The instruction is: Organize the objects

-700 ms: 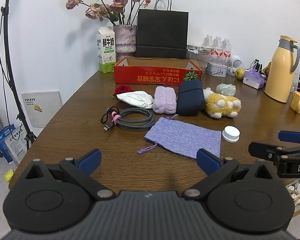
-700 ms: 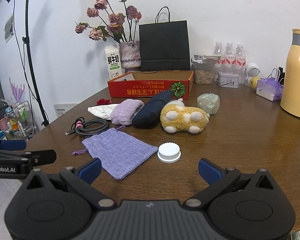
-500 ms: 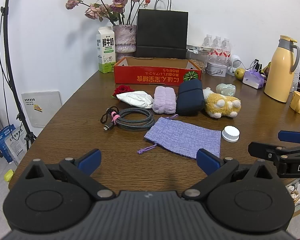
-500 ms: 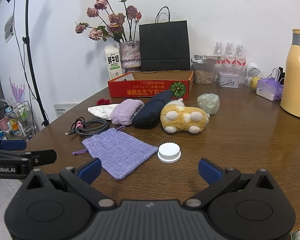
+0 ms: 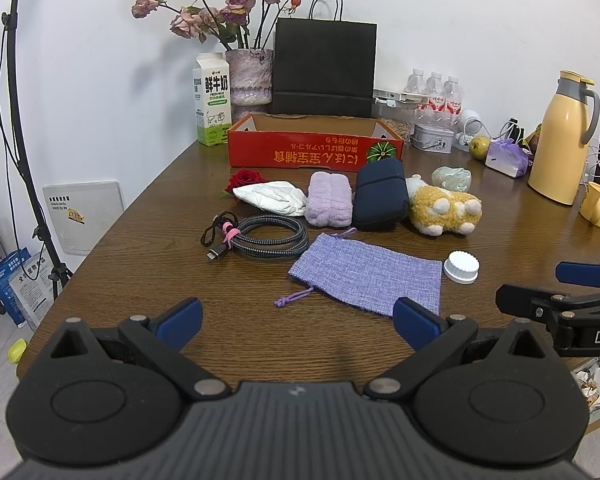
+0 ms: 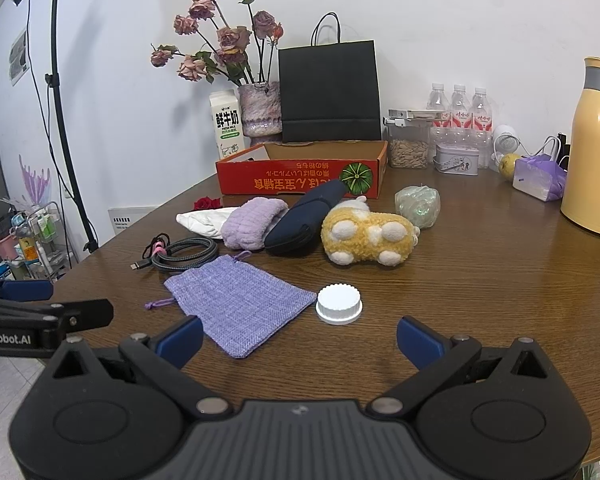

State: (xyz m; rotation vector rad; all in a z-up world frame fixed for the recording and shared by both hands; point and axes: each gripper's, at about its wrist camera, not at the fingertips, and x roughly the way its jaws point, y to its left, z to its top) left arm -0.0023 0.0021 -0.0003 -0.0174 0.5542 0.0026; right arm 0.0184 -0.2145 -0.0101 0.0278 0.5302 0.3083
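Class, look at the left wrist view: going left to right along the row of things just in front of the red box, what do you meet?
Red rose → white packet → lilac towel roll → navy case → yellow plush toy.

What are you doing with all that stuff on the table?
Tidying is about to start, but nothing has been picked up yet. A person holds the left hand-held gripper and the right hand-held gripper, both wide open and empty, over the near edge of the wooden table. Closest lie a purple pouch and a white cap. Behind them sit a coiled cable, a yellow plush toy and an open red box.
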